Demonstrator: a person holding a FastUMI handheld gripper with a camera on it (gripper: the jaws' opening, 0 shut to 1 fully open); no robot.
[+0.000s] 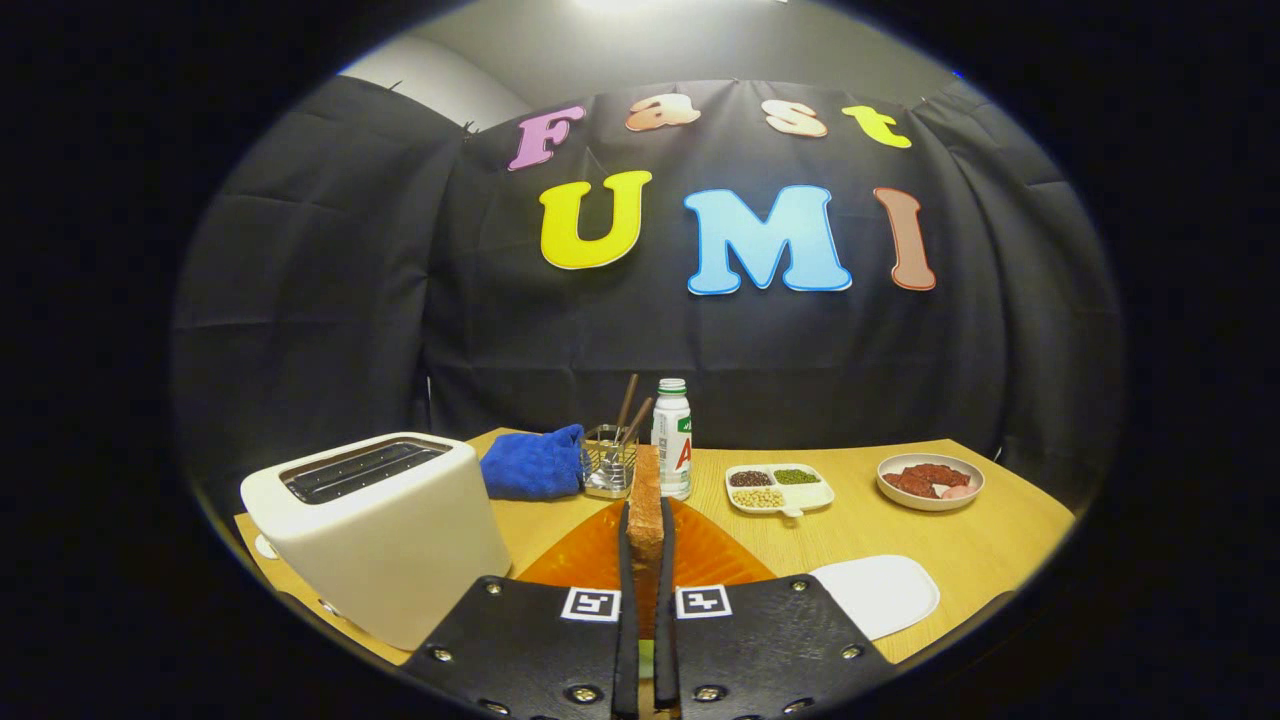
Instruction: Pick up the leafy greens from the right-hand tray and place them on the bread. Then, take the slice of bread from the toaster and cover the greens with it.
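Bread slice (645, 500) upright, edge-on, pinched between both fingers of the gripper (645, 560), held level above an orange plate (715, 555). White toaster (375, 530) at ten o'clock of the fingers, slots empty. White tray (880, 592) at three o'clock, bare. Beyond: blue cloth (535, 462), utensil holder (610, 462), bottle (672, 452) at twelve; divided dish (780, 488) at one; bowl (930, 480) at two. Open tabletop (980, 540) toward the right edge.

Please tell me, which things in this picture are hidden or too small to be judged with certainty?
- Greens and lower bread: hidden behind the gripper, shut on the bread slice, over the orange plate.
- Toaster slots: interior too dark to judge.
- Small bowl: contents too small to identify.
- White tray: near edge cut off by a finger.
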